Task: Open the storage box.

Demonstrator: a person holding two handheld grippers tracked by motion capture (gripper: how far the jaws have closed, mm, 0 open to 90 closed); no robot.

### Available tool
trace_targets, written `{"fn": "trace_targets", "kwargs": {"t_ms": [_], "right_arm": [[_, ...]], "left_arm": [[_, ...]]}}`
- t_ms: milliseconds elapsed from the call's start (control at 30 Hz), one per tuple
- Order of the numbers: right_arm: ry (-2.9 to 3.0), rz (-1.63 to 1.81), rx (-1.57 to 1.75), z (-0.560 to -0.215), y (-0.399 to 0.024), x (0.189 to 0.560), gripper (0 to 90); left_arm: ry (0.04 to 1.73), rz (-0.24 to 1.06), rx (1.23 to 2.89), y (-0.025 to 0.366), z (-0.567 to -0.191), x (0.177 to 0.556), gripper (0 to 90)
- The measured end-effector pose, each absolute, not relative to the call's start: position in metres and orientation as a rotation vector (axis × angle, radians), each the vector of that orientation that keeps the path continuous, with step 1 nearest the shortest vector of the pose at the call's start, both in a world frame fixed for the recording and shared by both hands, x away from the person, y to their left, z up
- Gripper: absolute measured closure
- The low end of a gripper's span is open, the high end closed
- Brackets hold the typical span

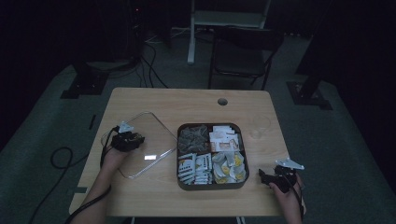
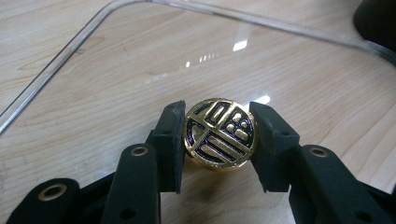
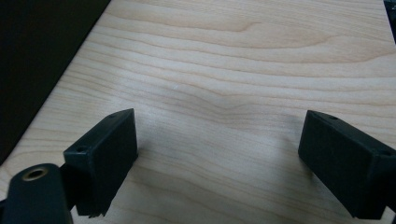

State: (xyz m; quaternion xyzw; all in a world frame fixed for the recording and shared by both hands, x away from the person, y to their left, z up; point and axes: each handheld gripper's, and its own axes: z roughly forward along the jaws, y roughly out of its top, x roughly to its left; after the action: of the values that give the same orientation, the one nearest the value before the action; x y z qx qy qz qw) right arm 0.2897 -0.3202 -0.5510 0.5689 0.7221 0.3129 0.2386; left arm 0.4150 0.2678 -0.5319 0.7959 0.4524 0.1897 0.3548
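Left tongs [image 2: 217, 140] clamp the gold knob [image 2: 219, 137] of the clear lid [image 1: 140, 140], probably lowering it aside at left; right tongs [image 3: 217, 163] gape wide, idle.

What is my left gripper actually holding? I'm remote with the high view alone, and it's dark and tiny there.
Observer: The left gripper is shut on a round gold knob with a dark patterned face. It is the handle of the clear lid.
Operator: Is the lid down on the table?
Observer: The left gripper view shows wood grain through it and its rim close to the table; I cannot tell whether it touches.
Operator: And my right gripper?
Observer: The right gripper has its jaws wide apart over bare wood, with nothing between them.
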Motion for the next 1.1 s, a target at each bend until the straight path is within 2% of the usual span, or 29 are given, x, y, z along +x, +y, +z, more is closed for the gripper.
{"fn": "trace_targets", "kwargs": {"t_ms": [300,400,533,600,667,700,767,800,967,1033,1100], "right_arm": [[1.978,0.857,1.558,-0.551,-0.320,0.290,11.2],[1.978,0.857,1.558,-0.551,-0.320,0.290,11.2],[1.978,0.857,1.558,-0.551,-0.320,0.290,11.2],[1.978,0.857,1.558,-0.551,-0.320,0.290,11.2],[1.978,0.857,1.558,-0.551,-0.320,0.290,11.2],[1.978,0.857,1.558,-0.551,-0.320,0.290,11.2],[1.978,0.857,1.558,-0.551,-0.320,0.290,11.2],[1.978,0.857,1.559,-0.551,-0.320,0.290,11.2],[1.978,0.857,1.558,-0.551,-0.320,0.290,11.2],[1.978,0.857,1.558,-0.551,-0.320,0.290,11.2],[1.978,0.858,1.558,-0.551,-0.320,0.290,11.2]], "left_arm": [[1.164,0.446,2.041,0.272,-0.530,0.415,57.9],[1.155,0.437,1.997,0.275,-0.522,0.413,50.1],[1.126,0.384,1.971,0.276,-0.513,0.409,36.2],[1.095,0.349,1.981,0.275,-0.510,0.406,26.5],[1.080,0.339,1.977,0.275,-0.508,0.403,23.8],[1.075,0.324,1.978,0.275,-0.508,0.402,18.9],[1.068,0.326,1.996,0.274,-0.507,0.400,16.9],[1.069,0.315,2.018,0.272,-0.507,0.398,11.7],[1.035,0.314,2.036,0.270,-0.509,0.391,9.4],[1.029,0.285,2.031,0.270,-0.510,0.388,1.1],[1.013,0.290,2.035,0.269,-0.511,0.385,1.1]]}}
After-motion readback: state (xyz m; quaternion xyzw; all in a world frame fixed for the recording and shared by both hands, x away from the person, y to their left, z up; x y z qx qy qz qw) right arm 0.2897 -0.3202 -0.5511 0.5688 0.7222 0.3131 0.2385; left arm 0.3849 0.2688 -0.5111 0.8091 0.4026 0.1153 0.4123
